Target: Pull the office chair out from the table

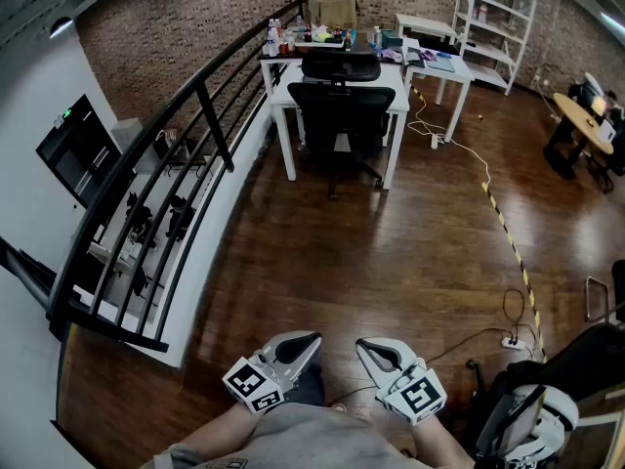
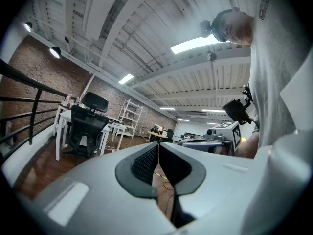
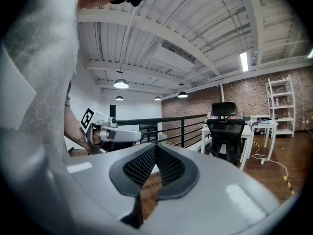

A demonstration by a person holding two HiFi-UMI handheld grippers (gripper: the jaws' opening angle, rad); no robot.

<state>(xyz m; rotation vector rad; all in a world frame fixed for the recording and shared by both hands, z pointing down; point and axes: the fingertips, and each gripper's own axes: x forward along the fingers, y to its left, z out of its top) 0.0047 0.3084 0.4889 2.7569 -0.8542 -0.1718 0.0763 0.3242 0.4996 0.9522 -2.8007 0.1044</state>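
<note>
A black railing curves along the left side of the dark wooden floor, a yellow-and-black striped tape lies on this floor at the right, and a white shelf unit stands against the brick wall at the back.

Loft-style office w/ brick wall, white desks, office chair, shelving — black mezzanine railing.

Wood floor: white table, office chair tucked under it, white cable, striped tape.
</note>
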